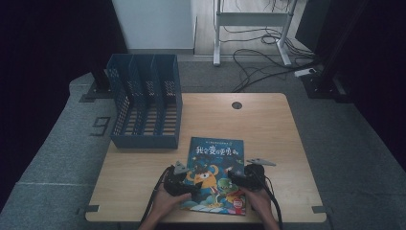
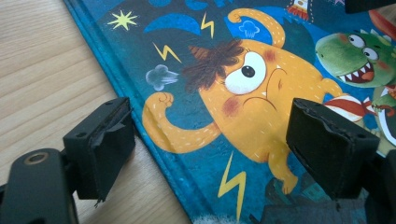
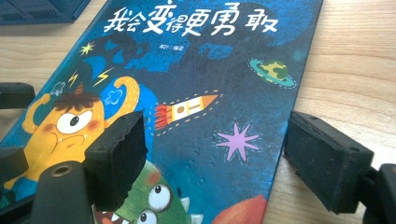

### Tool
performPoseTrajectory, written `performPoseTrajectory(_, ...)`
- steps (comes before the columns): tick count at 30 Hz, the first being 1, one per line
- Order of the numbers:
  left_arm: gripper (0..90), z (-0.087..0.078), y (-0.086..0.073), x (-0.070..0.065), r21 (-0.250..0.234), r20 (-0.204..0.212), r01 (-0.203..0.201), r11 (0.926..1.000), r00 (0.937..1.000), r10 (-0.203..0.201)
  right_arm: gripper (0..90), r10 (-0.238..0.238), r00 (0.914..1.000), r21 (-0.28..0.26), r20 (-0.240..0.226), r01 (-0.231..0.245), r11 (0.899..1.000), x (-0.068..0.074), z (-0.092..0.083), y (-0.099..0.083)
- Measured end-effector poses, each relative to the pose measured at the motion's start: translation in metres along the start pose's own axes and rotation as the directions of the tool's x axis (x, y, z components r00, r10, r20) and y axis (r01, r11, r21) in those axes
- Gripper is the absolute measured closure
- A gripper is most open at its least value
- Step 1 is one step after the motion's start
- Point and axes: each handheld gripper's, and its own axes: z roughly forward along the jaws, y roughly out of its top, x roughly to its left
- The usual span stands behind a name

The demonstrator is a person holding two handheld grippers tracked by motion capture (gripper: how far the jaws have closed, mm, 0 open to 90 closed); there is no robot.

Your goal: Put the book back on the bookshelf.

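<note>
From the high view, the picture book (image 1: 215, 173) lies flat, cover up, near the front edge of the surface, a little right of its middle, with the blue file rack (image 1: 146, 101) standing well apart at the back left corner. I have brought my left tool (image 1: 184, 179) to the book's left edge and my right tool (image 1: 245, 176) to its right edge, one per side, so I can, I judge, take it up evenly.

In the left gripper view, my left tool (image 2: 210, 144) is spread: one jaw sits on the bare wood just beside the book's spine (image 2: 154, 149), the other hangs over the cover's orange monster (image 2: 252, 102). Nothing is pinched.

In the right gripper view, my right tool (image 3: 219, 163) is likewise spread, one jaw over the cover, the other beyond the book's right edge (image 3: 292, 100) on the wood, straddling that edge without pressing it.
</note>
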Motion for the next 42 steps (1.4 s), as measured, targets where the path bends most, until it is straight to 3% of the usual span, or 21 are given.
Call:
performPoseTrajectory(9,17.1,0.000,-0.001,-0.005,0.010,-0.032,-0.021,0.9997,0.9993,0.021,21.5,0.007,0.9999,0.009,-0.010,-0.007,1.000,-0.002,0.000,0.002)
performPoseTrajectory(14,19.3,-0.002,-0.001,-0.002,0.007,-0.019,0.005,1.0000,0.9998,-0.005,23.6,0.019,0.9997,0.009,-0.017,-0.019,1.000,-0.005,0.000,0.002)
performPoseTrajectory(17,19.7,-0.002,-0.001,-0.003,0.007,-0.023,-0.001,1.0000,0.9997,0.001,23.3,0.014,0.9998,0.007,-0.014,-0.014,1.000,-0.005,0.001,0.002)
performPoseTrajectory(22,19.6,-0.002,-0.001,-0.003,0.009,-0.026,-0.006,0.9999,0.9996,0.006,23.0,0.053,0.9973,0.004,-0.052,-0.053,0.999,-0.009,0.000,0.004)
performPoseTrajectory(29,18.2,-0.001,-0.001,-0.004,0.008,-0.024,-0.006,0.9999,0.9997,0.007,23.2,0.052,0.9964,-0.009,-0.067,-0.053,0.999,-0.010,-0.003,0.006)
performPoseTrajectory(35,17.8,-0.002,-0.001,0.000,-0.002,0.003,0.020,0.9998,0.9998,-0.020,23.7,0.092,0.9868,-0.042,-0.134,-0.098,0.994,-0.013,-0.014,0.013)
performPoseTrajectory(42,17.3,-0.002,-0.002,0.001,-0.005,0.008,0.025,0.9997,0.9997,-0.025,24.0,0.102,0.9825,-0.042,-0.156,-0.110,0.993,-0.014,-0.016,0.013)
